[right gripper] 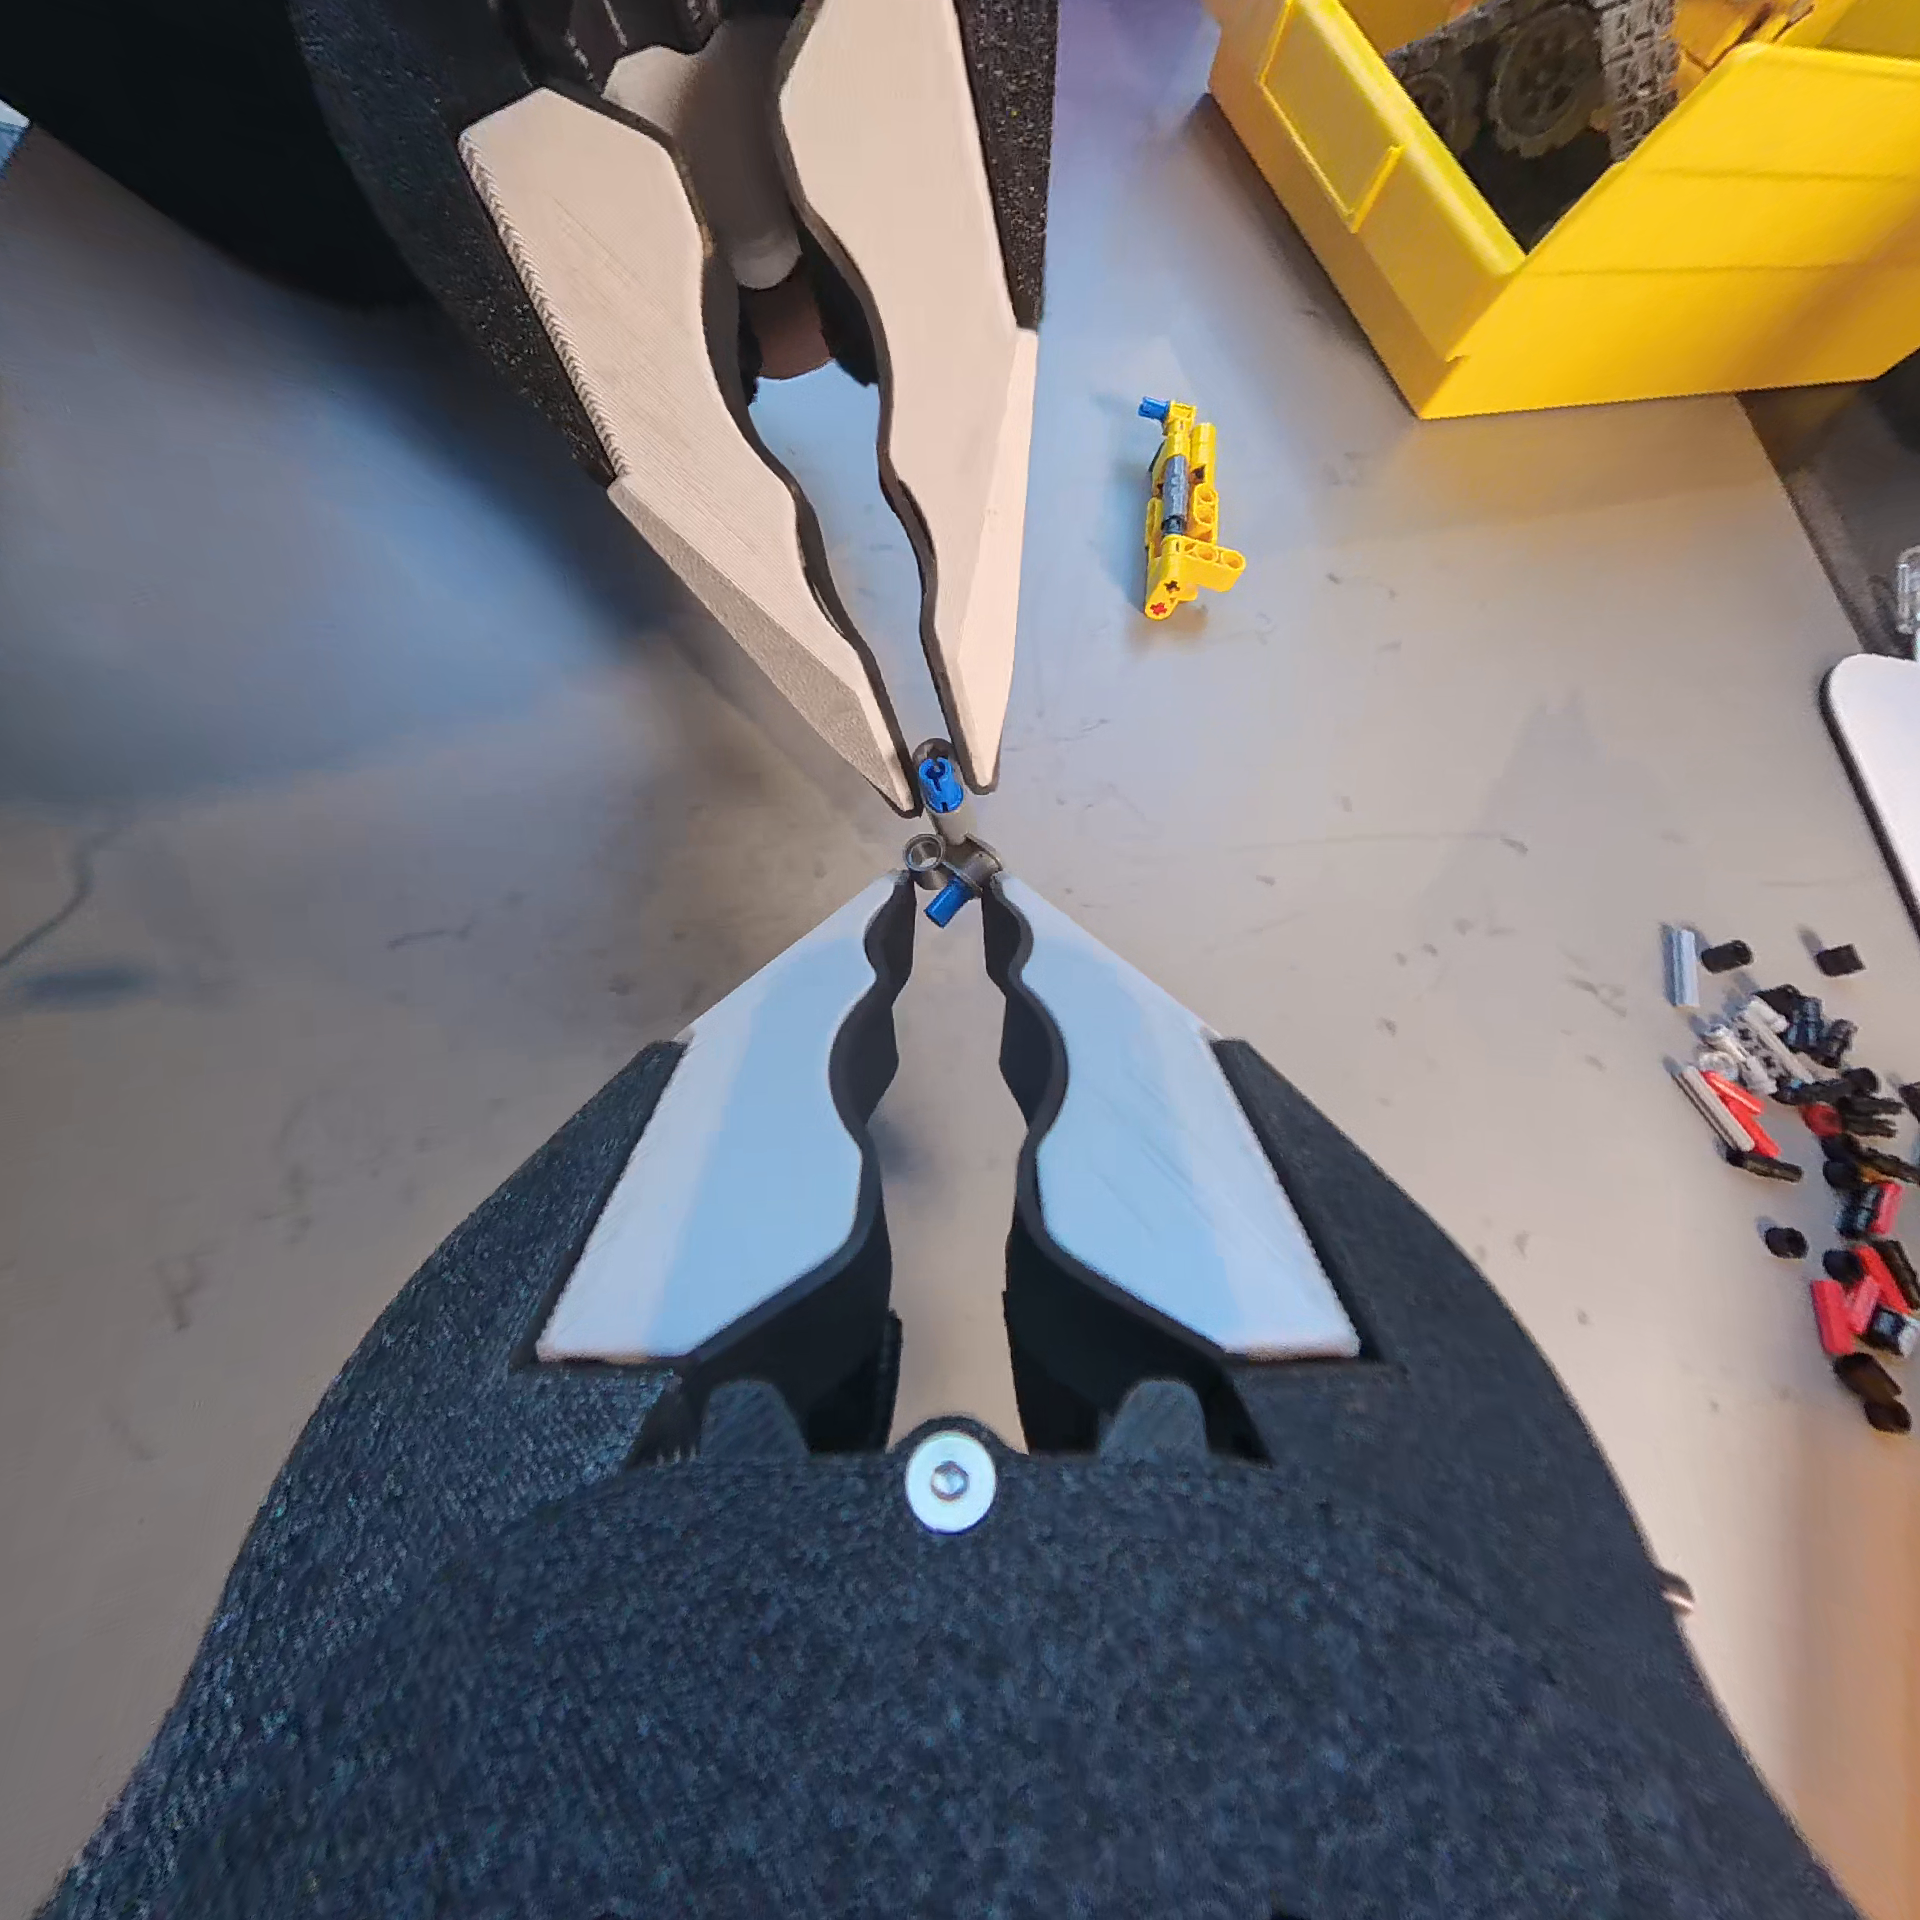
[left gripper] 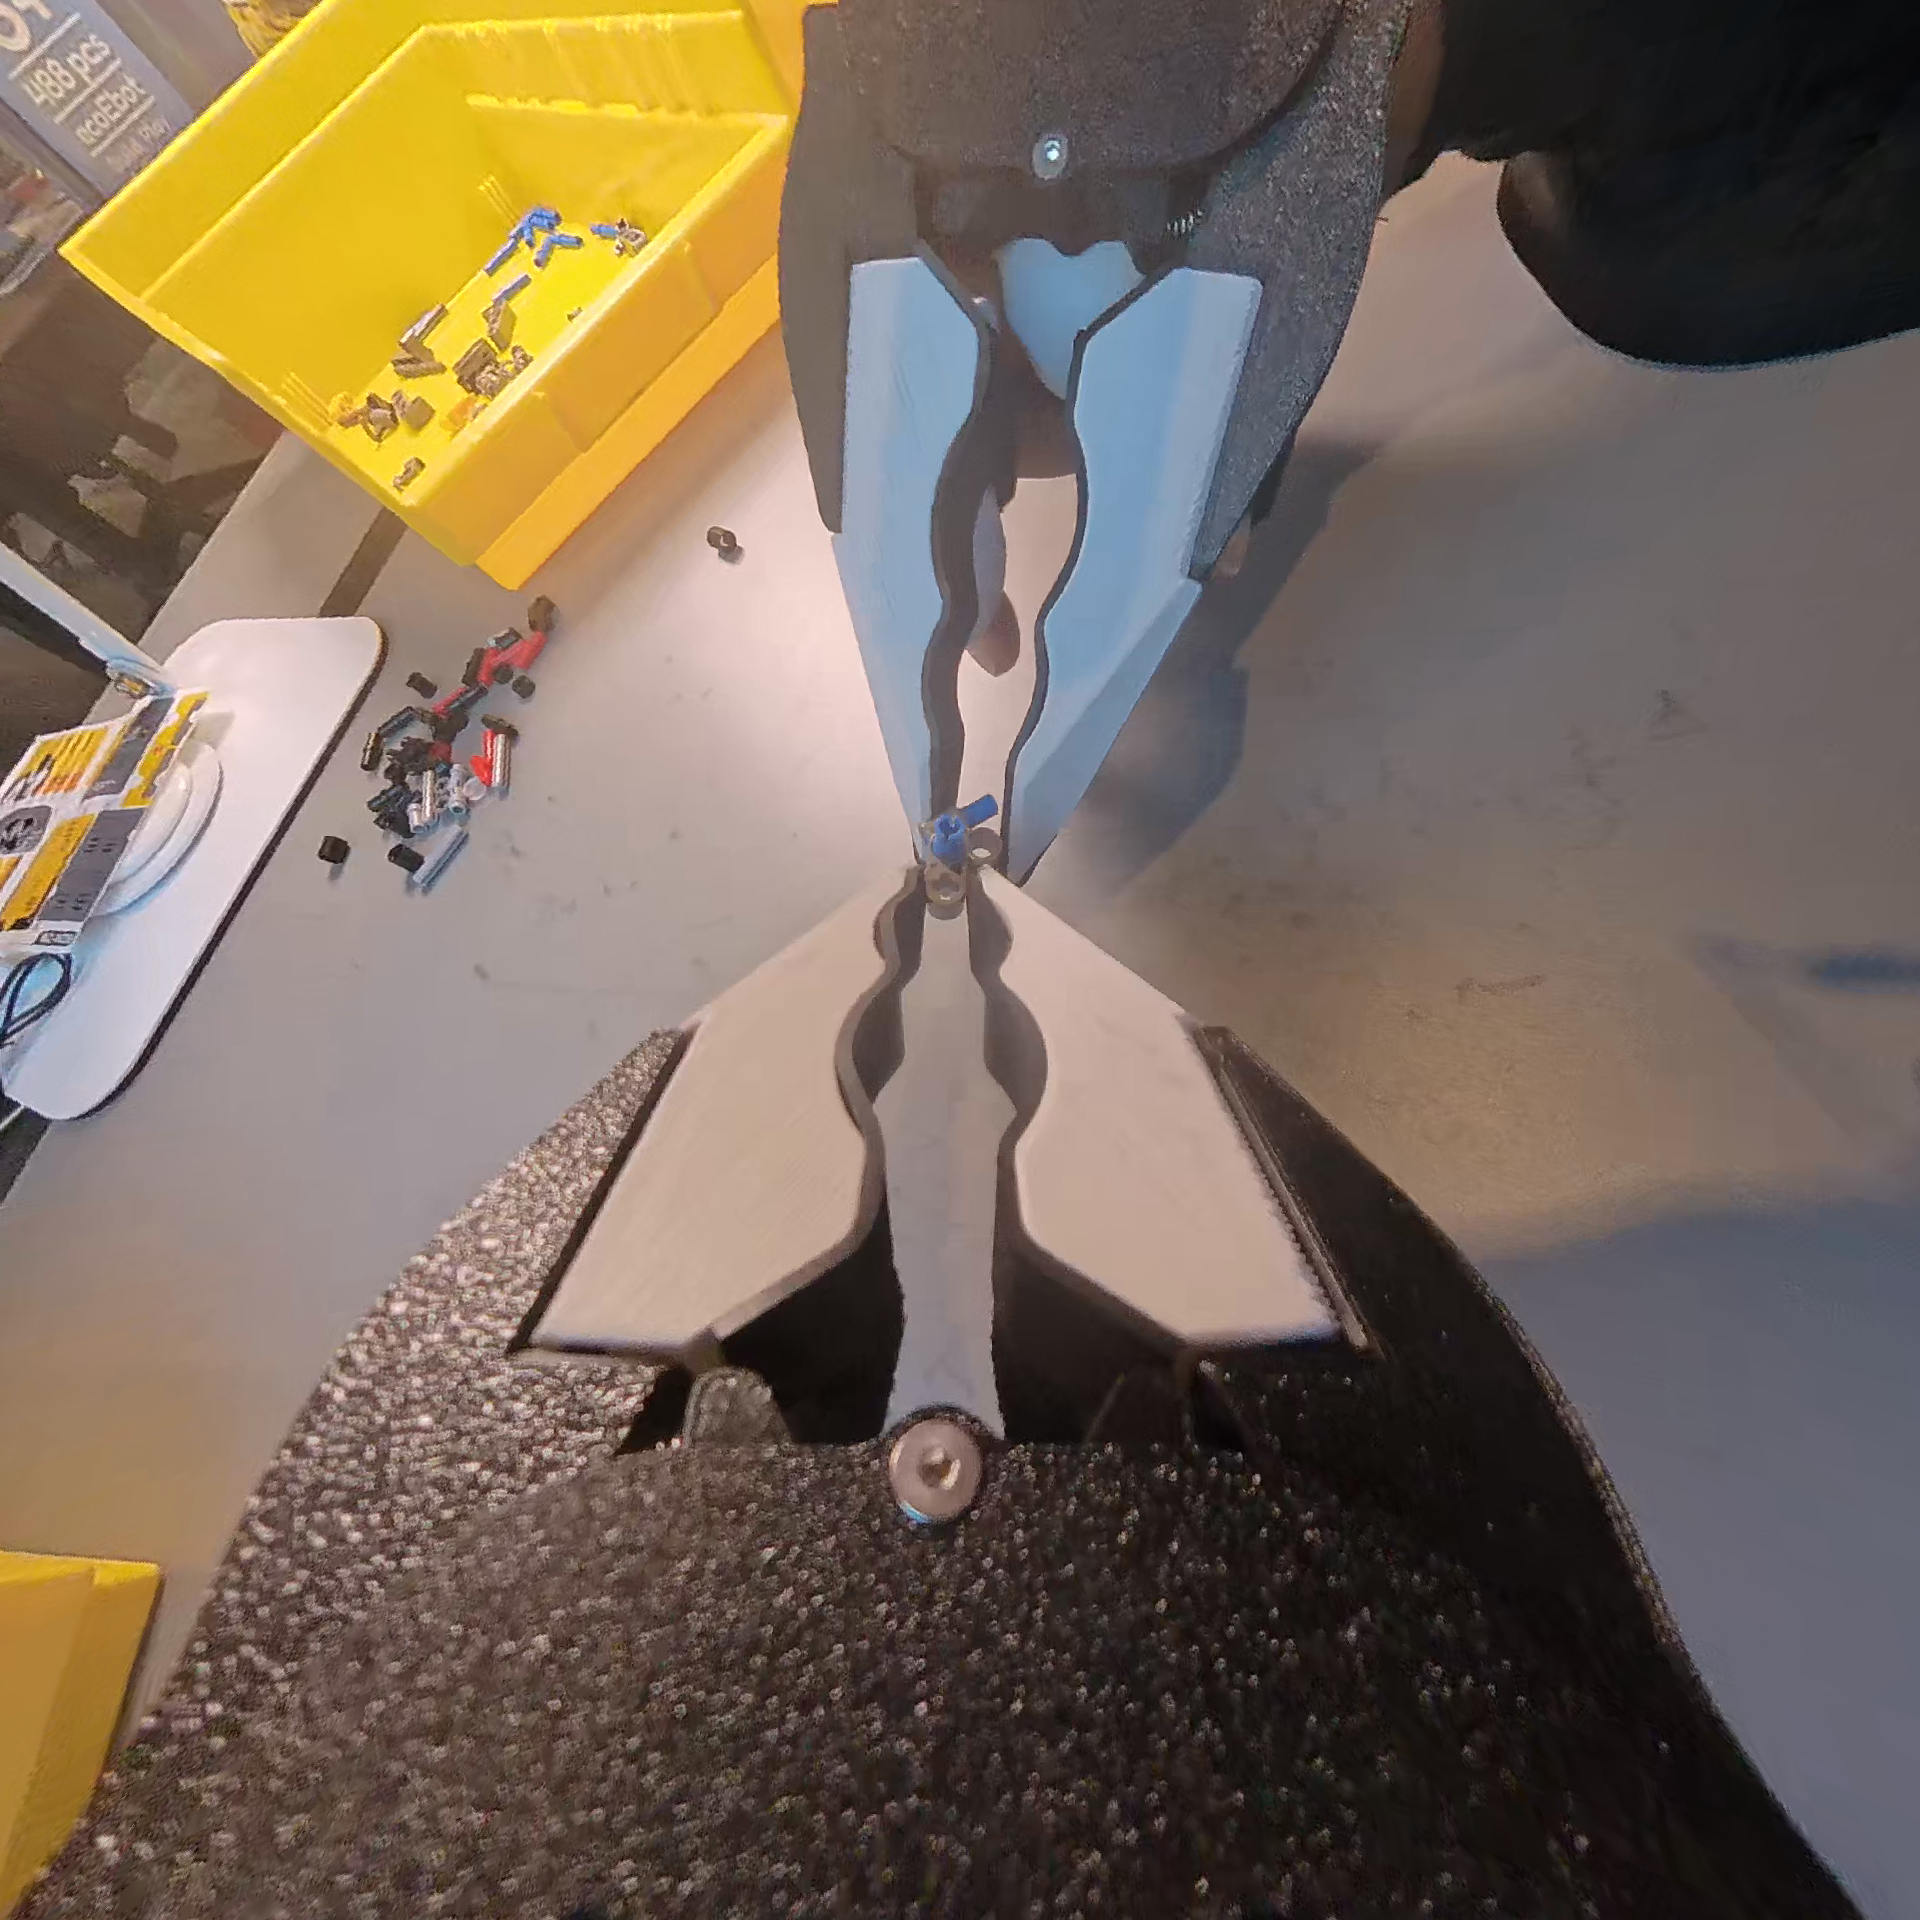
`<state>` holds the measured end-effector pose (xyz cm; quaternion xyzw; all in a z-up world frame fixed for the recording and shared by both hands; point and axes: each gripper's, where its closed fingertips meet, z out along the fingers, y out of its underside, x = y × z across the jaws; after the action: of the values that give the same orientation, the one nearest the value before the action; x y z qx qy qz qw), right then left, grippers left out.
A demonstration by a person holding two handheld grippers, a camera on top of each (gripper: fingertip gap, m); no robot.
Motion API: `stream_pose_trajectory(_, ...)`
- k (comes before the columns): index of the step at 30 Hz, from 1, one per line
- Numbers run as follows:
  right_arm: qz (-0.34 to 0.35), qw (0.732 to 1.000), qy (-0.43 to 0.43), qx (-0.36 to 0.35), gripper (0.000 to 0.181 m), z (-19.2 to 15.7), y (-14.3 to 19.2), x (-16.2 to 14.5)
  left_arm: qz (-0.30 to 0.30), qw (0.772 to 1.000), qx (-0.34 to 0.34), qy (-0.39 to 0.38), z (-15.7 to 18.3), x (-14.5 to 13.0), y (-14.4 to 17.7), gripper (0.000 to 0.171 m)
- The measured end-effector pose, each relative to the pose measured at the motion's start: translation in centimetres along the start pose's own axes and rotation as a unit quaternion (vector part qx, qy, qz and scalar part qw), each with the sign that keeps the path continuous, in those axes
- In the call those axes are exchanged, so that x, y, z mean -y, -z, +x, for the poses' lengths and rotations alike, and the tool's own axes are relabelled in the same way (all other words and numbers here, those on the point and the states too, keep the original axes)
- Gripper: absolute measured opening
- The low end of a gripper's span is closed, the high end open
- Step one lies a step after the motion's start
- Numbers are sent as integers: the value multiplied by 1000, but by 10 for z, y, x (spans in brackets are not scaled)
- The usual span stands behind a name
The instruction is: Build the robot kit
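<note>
My left gripper and my right gripper meet tip to tip above the grey table. Between them is a tiny assembly of grey connectors and blue pins. My left gripper is shut on its grey end piece, which carries a blue pin. My right gripper is shut on a grey connector with a second blue pin sticking out between its fingers. Each gripper also shows in the other's view, coming in from the top: the right and the left.
A yellow bin with small loose parts stands far left. Near it lie a pile of black, red and grey parts and a white board bearing a sticker sheet. Another yellow bin holds black wheels. A yellow sub-assembly lies nearby. Left and right tips are no more than a few centimetres apart.
</note>
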<state>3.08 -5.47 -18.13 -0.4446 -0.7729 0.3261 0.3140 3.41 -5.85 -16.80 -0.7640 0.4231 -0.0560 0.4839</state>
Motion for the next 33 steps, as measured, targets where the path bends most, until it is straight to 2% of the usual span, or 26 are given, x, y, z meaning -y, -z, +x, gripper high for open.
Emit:
stream_pose_trajectory(7, -9, 1000, -21, 15, 12, -3, -4, -6, -21, 1000, -16, 10, 5, -8, -4, 7)
stream_pose_trajectory(9, -22, 999, -17, 27, 13, -8, -7, -11, -37, 998, -47, 27, 13, -15, -5, 6)
stream_pose_trajectory(12, -46, 997, -15, 60, 27, -21, -7, -20, -62, 984, -135, 94, 34, -24, -3, 6)
stream_pose_trajectory(14, -42, 995, -26, 86, 31, -28, -3, -19, -73, 977, -163, 116, 41, -27, -2, 6)
stream_pose_trajectory(24, -29, 993, -53, 103, 32, -25, 7, -22, -86, 978, -155, 111, 41, -34, -5, 10)
stream_pose_trajectory(33, -9, 995, -74, 72, 32, -4, 16, -25, -40, 977, -170, 124, 30, -24, 8, 23)
